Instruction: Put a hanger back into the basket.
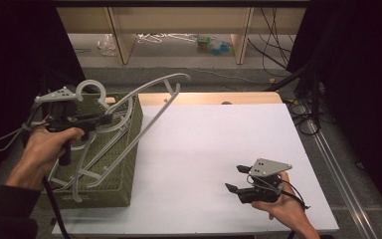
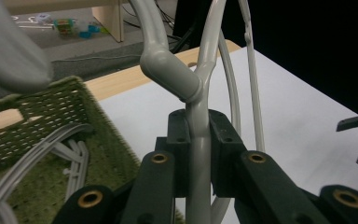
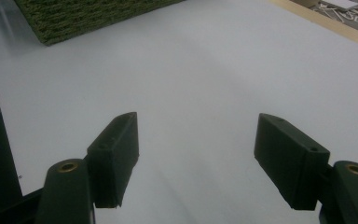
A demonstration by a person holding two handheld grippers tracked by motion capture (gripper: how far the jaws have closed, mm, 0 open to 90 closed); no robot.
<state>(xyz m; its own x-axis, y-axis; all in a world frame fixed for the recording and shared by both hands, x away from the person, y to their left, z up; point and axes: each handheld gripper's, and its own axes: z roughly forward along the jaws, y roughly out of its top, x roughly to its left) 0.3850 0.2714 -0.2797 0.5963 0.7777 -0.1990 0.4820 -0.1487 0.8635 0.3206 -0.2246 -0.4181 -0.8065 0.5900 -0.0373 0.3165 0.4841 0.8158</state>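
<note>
Our left tongs squeeze a grey plastic hanger tight, above the green woven basket. Our right tongs hang wide open, holding nothing, over the white bench.

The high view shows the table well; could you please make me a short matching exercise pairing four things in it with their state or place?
Things:
1. left tongs
2. right tongs
3. green basket
4. grey hanger

States or places:
A. stands at the table's left edge with more hangers inside
B. open, nothing between them
C. shut on a thin grey bar
D. lifted partly out of the basket, one end up over the white table top

Pairs: 1-C, 2-B, 3-A, 4-D
</note>
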